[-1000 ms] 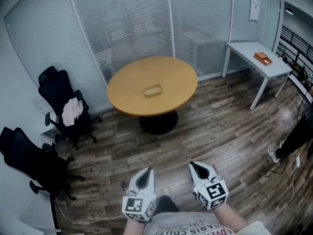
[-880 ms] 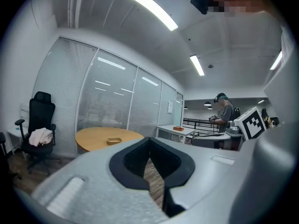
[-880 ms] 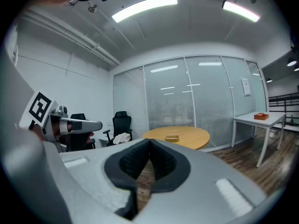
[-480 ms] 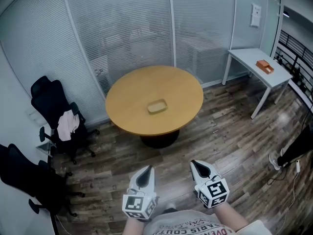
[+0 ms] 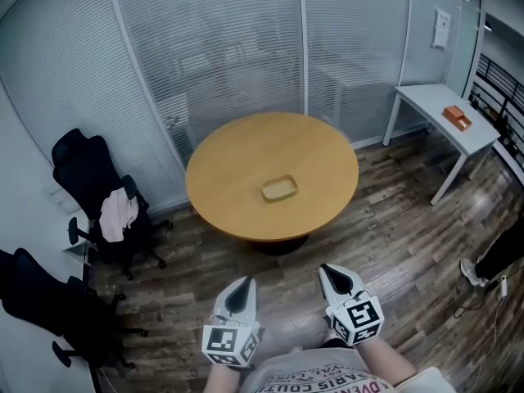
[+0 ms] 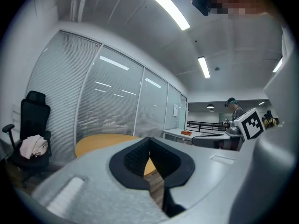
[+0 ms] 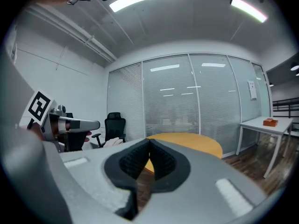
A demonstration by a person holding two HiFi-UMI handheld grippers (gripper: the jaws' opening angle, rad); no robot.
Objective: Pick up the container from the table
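Where the head view looks down, a round table (image 5: 237, 162) with a smooth yellow-brown wooden top stands on a dark plank floor (image 5: 393, 244). The container (image 5: 279, 189) is a small flat box with round corners. It is nearly the colour of the wood, and it lies near the middle of the tabletop. The left gripper (image 5: 242, 289) and right gripper (image 5: 330, 275) are low in the picture, over the floor and well apart from the table. Both are pale grey with black pointed tips. A black chair (image 5: 90, 158) with a pale cloth (image 5: 119, 214) stands at the left. A white desk (image 5: 430, 101) at the right has an orange thing (image 5: 457, 118) on it. A striped glass wall (image 5: 229, 56) stands behind the table.

Looking from the left gripper view, its two grey jaws meet at the tips. They are closed with nothing between them. The bumpy black pads leave a small hole, and a bit of yellow table shows through it. The jaws hide the rest of the tabletop, so the container cannot be made out.

Looking from the right gripper view, its jaws are also closed on nothing. Only the far edge of the table peeks over them.
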